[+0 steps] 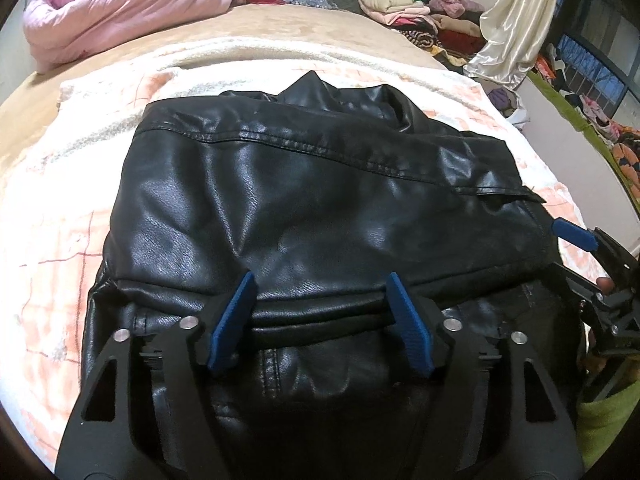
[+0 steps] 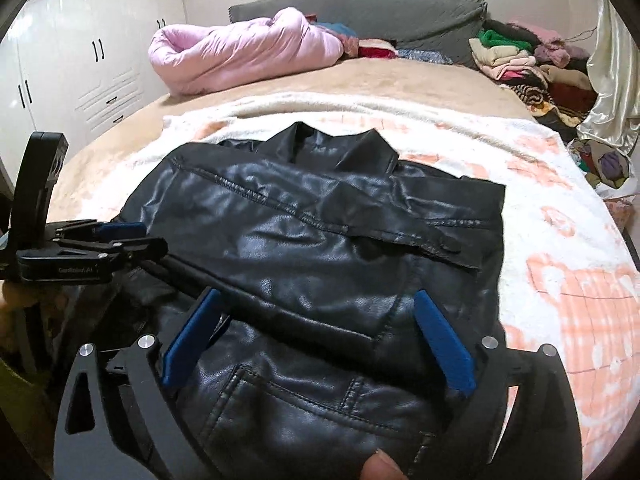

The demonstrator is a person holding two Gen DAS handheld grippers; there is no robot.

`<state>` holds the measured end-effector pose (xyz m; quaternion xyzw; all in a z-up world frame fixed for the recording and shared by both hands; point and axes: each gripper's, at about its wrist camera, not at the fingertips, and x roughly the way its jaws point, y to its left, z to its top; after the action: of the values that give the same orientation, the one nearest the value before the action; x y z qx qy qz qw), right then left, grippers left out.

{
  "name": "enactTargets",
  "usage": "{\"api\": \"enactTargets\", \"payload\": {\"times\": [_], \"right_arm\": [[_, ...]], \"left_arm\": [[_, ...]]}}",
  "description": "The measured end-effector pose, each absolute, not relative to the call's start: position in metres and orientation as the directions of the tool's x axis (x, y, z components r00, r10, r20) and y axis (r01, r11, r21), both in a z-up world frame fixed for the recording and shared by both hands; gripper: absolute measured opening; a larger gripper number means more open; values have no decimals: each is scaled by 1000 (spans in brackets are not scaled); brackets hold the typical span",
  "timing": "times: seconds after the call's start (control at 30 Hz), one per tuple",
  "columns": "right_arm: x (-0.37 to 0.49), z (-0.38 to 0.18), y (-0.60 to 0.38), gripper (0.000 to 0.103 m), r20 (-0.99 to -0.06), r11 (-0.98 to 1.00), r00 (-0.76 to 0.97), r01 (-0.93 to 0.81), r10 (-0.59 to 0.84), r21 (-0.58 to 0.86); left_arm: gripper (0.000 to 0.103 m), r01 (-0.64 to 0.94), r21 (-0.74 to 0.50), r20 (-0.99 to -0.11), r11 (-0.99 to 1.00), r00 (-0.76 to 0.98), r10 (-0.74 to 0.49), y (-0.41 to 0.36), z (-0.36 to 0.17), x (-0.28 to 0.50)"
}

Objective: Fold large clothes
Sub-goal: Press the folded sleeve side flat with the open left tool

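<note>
A black leather jacket (image 1: 304, 200) lies partly folded on a white and peach blanket (image 1: 56, 208) on the bed, collar away from me. It also shows in the right wrist view (image 2: 320, 240). My left gripper (image 1: 320, 292) is open, its blue fingers (image 1: 234, 320) over the jacket's near folded edge, nothing between them. My right gripper (image 2: 316, 316) is open over the jacket's lower part near a pocket. The right gripper's blue tip shows at the right edge of the left wrist view (image 1: 576, 236); the left gripper shows at the left of the right wrist view (image 2: 100, 236).
A rolled pink quilt (image 2: 240, 52) lies at the far left of the bed. Piles of folded clothes (image 2: 520, 60) sit at the far right by a cream curtain (image 1: 516, 20). White wardrobes (image 2: 80, 60) stand to the left. A grey headboard (image 2: 400, 12) is at the back.
</note>
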<state>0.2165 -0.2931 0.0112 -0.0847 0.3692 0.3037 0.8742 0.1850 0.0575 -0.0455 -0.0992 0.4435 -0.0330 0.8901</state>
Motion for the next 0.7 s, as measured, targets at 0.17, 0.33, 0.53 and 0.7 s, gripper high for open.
{"api": "enactTargets", "payload": {"times": [0.17,0.33,0.53,0.7], "right_arm": [[213,20,-298,98,-670,806,570,-588,475,72],[212,24,-304,98,-656,812,584,-579,479,77],[208,29,-308,98,-640,815,598,-574,484,80],[205,32,-313,98,-630,819,606,-567,486,86]], "left_arm": [[72,-26,-219,-778,975,608,-159,56,-42,182],[78,-33,-228,-774,973,612,-161,57,-39,178],[94,-54,-231,-768,971,624,-148,59,-34,172],[93,-64,-224,-761,973,634,-133,59,-28,168]]}}
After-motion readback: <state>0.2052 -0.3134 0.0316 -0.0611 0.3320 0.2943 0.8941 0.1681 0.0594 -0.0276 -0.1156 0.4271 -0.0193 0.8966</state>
